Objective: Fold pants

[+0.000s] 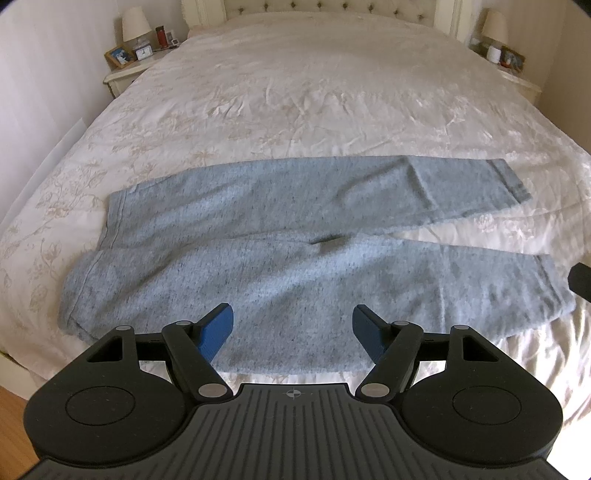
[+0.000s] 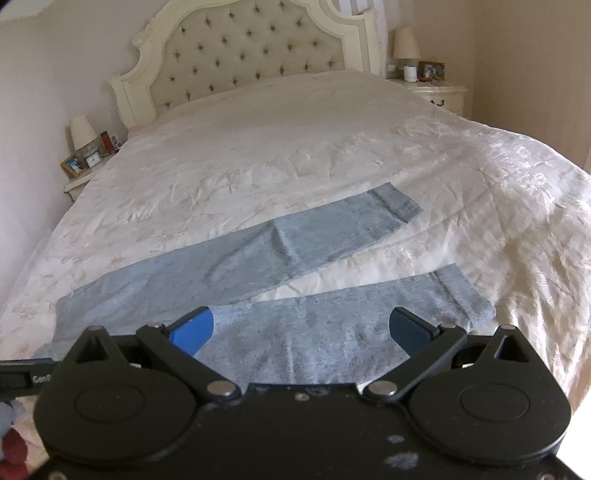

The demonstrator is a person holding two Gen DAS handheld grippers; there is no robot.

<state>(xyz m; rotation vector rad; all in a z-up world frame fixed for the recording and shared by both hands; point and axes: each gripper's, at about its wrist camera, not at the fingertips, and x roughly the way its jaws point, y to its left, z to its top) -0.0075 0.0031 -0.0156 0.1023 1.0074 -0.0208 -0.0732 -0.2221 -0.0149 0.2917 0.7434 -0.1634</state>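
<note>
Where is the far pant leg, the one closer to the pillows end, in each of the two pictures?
Left wrist view: the far pant leg runs across the middle, its cuff ending at the upper right.
Right wrist view: the far pant leg slants from lower left up to centre right.
Shared landmark: the lamp on the left bedside table.

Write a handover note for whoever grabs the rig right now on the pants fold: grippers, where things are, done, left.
Left gripper: jaws open, empty, above the near edge of the pants, toward the waist end.
Right gripper: jaws open, empty, above the near leg.
Pants: grey, laid flat across the foot of the bed, waistband at the left, legs running right and splayed apart, with bedspread showing between them.
Done: pants spread out; no fold visible.
Left: all folds. A likely first move is to bring one leg over the other, then fold along the length.
</note>
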